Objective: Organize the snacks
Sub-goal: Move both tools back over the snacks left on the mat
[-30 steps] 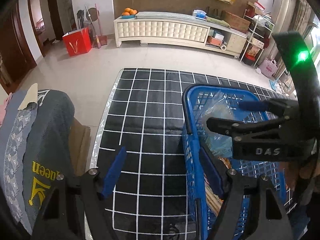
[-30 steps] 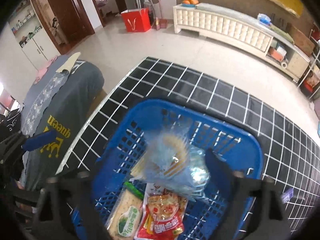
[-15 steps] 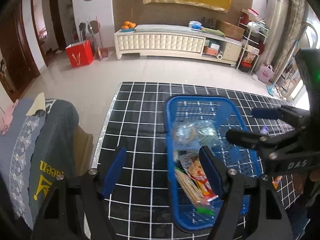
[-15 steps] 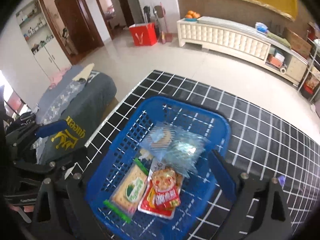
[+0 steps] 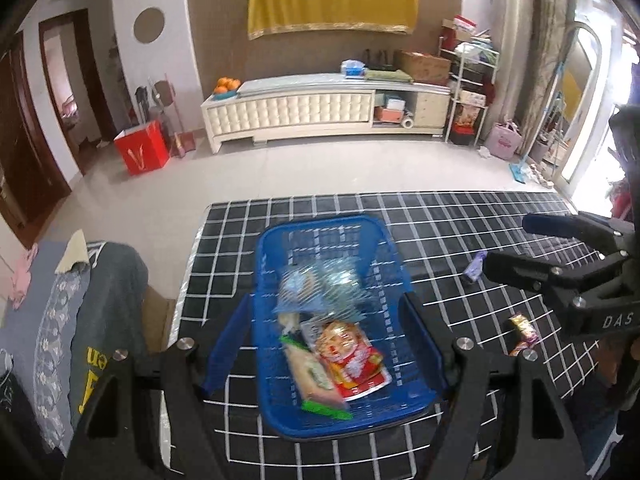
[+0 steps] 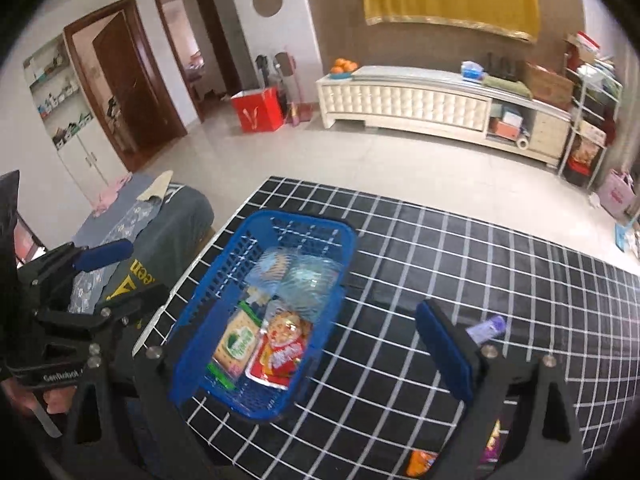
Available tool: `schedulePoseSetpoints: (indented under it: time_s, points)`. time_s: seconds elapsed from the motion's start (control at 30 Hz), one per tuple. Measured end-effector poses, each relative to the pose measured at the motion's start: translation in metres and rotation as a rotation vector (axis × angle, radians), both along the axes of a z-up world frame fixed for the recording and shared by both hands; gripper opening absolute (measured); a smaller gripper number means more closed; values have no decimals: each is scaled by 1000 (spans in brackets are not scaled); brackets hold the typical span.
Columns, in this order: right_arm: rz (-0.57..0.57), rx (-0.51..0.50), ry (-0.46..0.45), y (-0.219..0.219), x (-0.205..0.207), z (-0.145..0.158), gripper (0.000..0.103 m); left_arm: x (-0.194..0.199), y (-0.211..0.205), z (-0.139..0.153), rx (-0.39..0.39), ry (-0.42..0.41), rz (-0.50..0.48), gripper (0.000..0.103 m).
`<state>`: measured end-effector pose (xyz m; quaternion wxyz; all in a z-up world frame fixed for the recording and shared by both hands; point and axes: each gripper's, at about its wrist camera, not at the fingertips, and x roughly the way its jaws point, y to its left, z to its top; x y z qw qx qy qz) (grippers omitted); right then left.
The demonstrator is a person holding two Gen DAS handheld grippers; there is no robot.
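I've pulled both grippers up and back from the basket, left gripper and right gripper both wide and empty, so the clear pack now lies inside with loose snacks waiting on the mat.

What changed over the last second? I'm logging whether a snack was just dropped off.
Both tools pulled up and back from the blue basket: left tool, right tool, both open and empty. The clear cookie bag, cracker pack and red snack pouch stayed inside.
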<state>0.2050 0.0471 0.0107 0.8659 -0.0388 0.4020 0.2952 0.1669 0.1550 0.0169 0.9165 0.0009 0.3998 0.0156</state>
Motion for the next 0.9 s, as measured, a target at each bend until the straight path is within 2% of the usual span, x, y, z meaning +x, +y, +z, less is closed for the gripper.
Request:
schedulePoseSetpoints:
  time_s: [0.2,0.53,0.63,0.73,0.9]
  points:
    - [-59,10,-10,-56,-7,11,97,6,-47,6,-20,-21,-66,73]
    - [-192,-11,3,-141,-5,-1,97,29,-146,-18,39,24,-236,73]
    - [-228,-18,25,-166,-5,-16,97,30,-173,-31,64,32,-284,73]
    - [-249,-48,90,-184,-2,-41,97,29,-194,-48,63,33,-322,73]
    - [-260,-78,220,-204,3,-86,97,26,-215,-89,18,132,-311,73]
